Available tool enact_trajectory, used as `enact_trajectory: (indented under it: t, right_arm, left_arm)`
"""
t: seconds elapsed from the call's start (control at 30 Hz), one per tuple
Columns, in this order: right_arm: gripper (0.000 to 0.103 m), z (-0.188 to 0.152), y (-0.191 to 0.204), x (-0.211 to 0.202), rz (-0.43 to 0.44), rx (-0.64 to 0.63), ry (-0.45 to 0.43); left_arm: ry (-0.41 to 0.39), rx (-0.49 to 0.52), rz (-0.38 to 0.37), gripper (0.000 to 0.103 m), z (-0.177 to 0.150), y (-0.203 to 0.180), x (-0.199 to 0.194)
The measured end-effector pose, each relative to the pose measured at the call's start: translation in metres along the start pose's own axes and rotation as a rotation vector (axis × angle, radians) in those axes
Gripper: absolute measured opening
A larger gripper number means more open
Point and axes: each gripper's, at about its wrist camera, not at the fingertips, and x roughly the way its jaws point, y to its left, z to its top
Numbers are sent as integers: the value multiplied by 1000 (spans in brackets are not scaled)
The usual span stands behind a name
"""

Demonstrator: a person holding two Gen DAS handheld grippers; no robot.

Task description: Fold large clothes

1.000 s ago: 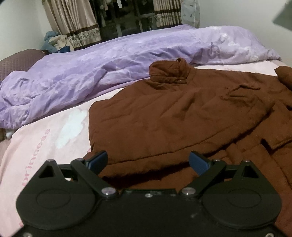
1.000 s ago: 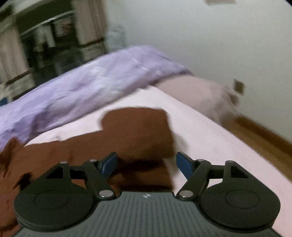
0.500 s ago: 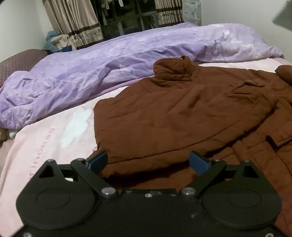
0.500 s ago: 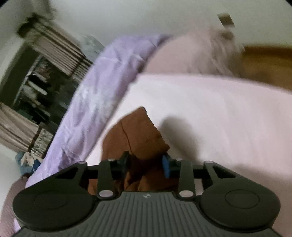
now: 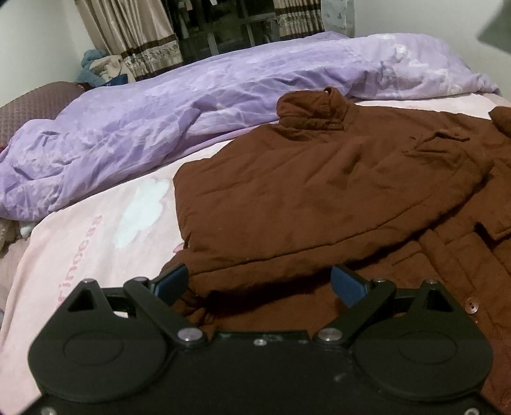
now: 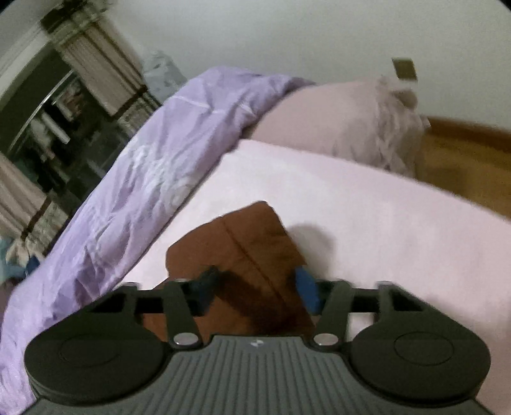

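A large brown jacket [image 5: 319,191] lies on the pink bed sheet [image 5: 80,242], its left side folded over the body and its collar [image 5: 311,110] pointing at the duvet. My left gripper [image 5: 260,282] is open and empty, low over the jacket's near edge. In the right wrist view my right gripper [image 6: 255,287] is shut on the brown sleeve [image 6: 242,242], whose cuff end sticks out beyond the fingers above the sheet [image 6: 351,217].
A crumpled purple duvet [image 5: 191,95] runs along the far side of the bed, also in the right wrist view [image 6: 143,166]. A pink pillow [image 6: 335,124] lies at the bed's end. Wooden floor [image 6: 463,159] lies beyond it. Curtains and a dark window [image 5: 223,28] stand behind.
My right gripper went from open over the sleeve end to shut on it, and the view has tilted with the sleeve held up. My left gripper stayed open and shifted slightly left.
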Motion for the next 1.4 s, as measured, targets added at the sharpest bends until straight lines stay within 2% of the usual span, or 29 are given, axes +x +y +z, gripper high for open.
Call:
enact_trajectory:
  t: [0.07,0.1,0.13,0.2,0.3,0.37,0.4,0.43,0.53,0.57,0.6,0.63,0.8,0.97,1.1,1.17,1.33,1.4]
  right_arm:
    - [51,-5,-4,2,5,23,18]
    - [55,-6,-6,1,0,34,16]
    - [65,-7,-11,-3,-13,60,12]
    - [76,-10,-25,-11,-11,179,25]
    - [76,-17,-41,-8,95,339,78]
    - [74,-17,-39,-4,79,346,60]
    - [63,-17,-37,-3,77,333,25]
    - [48,-17,-35,-2,90,312,6]
    - [37,-20,-22,-3,49,203,-24]
    - [33,-21,-13,-6,14,125,-54]
    - [24,-24,-2,-10,-29,29,-79]
    - [21,-25,7,-12,-38,-24,-90]
    - [18,-24,31,-31,38,-69,-116]
    - [16,-45,101,-57,94,-254,-171]
    - [16,-81,167,-71,128,-374,-152]
    - [15,-104,200,-79,139,-389,-137]
    - [15,-177,284,-100,208,-583,-122]
    - [15,-202,310,-103,237,-635,-87]
  left_arm:
    - [0,3,-1,98,-1,0,-1]
    - [2,2,-1,98,-2,0,0]
    - [6,-3,-1,98,-4,0,1]
    - [14,-14,-8,98,-6,0,3]
    - [24,-18,-20,98,-9,-2,6]
    - [29,-7,-22,98,-10,-6,7]
    - [29,1,-23,98,-11,-8,6]
    - [27,8,-23,98,-11,-9,5]
    - [22,9,-19,98,-11,-8,3]
    - [24,4,-18,98,-11,-7,3]
    - [26,-1,-15,98,-11,-6,4]
    - [27,-3,-14,98,-12,-6,4]
    - [32,-9,-18,98,-14,-2,3]
    - [41,-38,-6,98,-11,10,8]
    - [46,-83,-28,98,-3,26,15]
    - [44,-106,-30,98,-2,38,21]
    - [40,-185,-29,97,-5,67,25]
    - [29,-196,-23,97,-7,72,23]
